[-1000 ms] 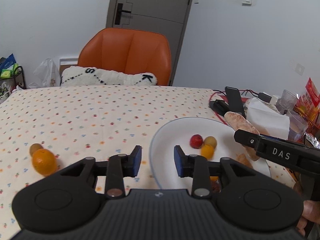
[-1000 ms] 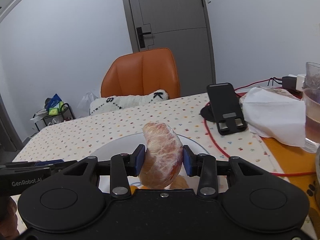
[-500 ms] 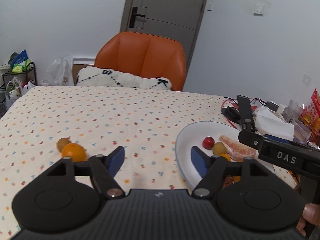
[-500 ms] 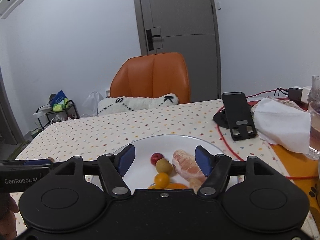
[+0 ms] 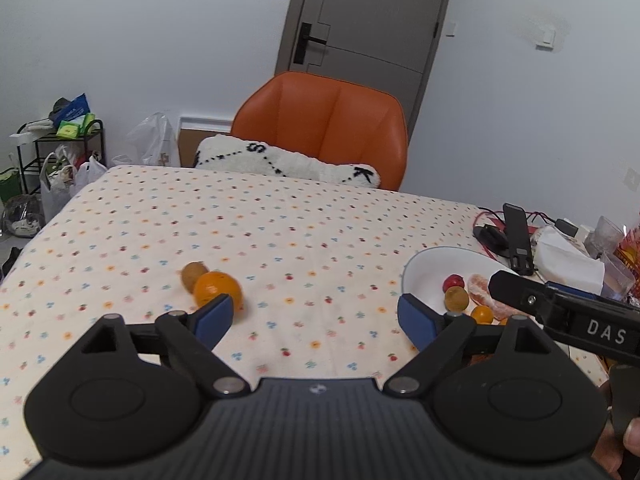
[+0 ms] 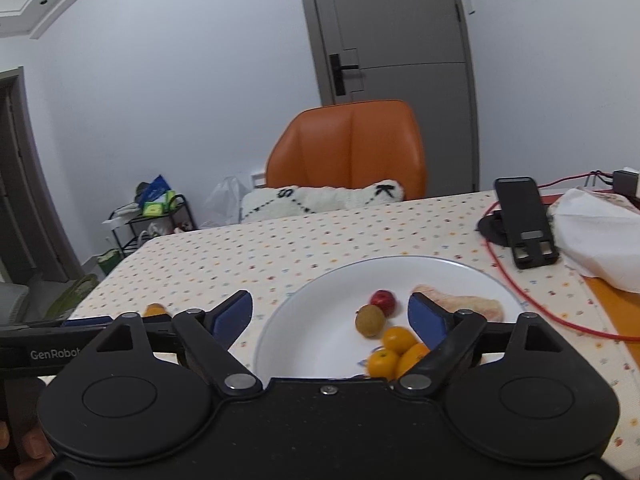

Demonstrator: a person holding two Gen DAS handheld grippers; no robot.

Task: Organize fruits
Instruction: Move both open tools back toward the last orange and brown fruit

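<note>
1. Dotted cloth covers the worktop [image 5: 280, 232], and an orange chair [image 5: 324, 120] with a white pillow [image 5: 288, 162] stands behind it.
2. Most of the fruit already sits in the white plate [image 6: 320, 308]: 1 red fruit [image 6: 383, 301], 1 brown fruit [image 6: 370, 320], some small oranges [image 6: 398, 340] and a peeled piece of fruit [image 6: 468, 305]. I think the plate is where all the fruit should end up.
3. 2 fruits are not in the plate yet. 1 big orange [image 5: 218, 290] lies on the cloth, touching a brown fruit [image 5: 194, 276] just behind it, well apart from the plate.
4. Left tool [image 5: 314, 320] is wide open and holds nothing. It points at the cloth, with the big orange just past its left pad, so I think that orange is next.
5. Right tool [image 6: 330, 316] is wide open and empty too, just over the plate.
6. 1 phone stand [image 6: 524, 220], a red cable [image 6: 520, 296] and a white tissue [image 6: 596, 236] lie at the right, near the plate. Nothing blocks the way to the 2 loose fruits. The round orange could roll when touched.
</note>
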